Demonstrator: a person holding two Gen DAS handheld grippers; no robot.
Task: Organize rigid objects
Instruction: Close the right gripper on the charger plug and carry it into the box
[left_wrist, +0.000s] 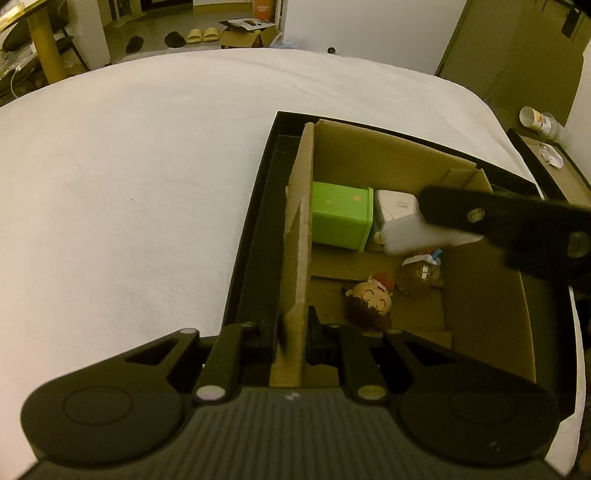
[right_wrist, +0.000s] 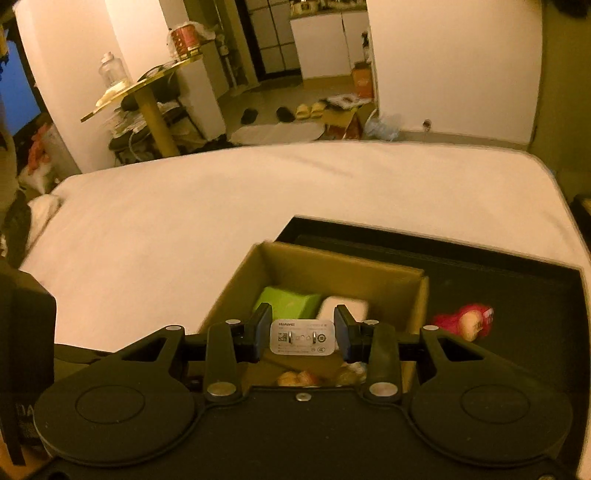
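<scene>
We held the left gripper (left_wrist: 293, 341) low at the near edge of the cardboard box (left_wrist: 487, 295), its two fingers closed against either face of the box's left wall (left_wrist: 297, 236), so the flap stood pinched between them. The box sat inside a shallow black tray (left_wrist: 255, 236) on the white bed (left_wrist: 129, 177).

Our right gripper (right_wrist: 302, 334) hung above the open box, its blue-padded fingers (right_wrist: 263, 326) narrowed onto the short ends of a white Huawei charger (right_wrist: 303, 338), the label and two metal prongs facing the camera. In the left wrist view the same charger (left_wrist: 413, 232) showed as a pale block carried under the black right gripper (left_wrist: 480, 221), over the middle of the box and clear of its floor.

Inside the box, a green cube-shaped container (left_wrist: 340, 218) lay against the left wall towards the far end, with a white boxy item (left_wrist: 395, 206) just beside it on the right. Nearer to us lay a small doll head with brown hair (left_wrist: 369, 301) and, just beside it, a roundish clear-wrapped toy (left_wrist: 419, 275).

Outside the cardboard, on the tray to the right, lay a red-haired figure (right_wrist: 467, 321), well apart from the charger
</scene>
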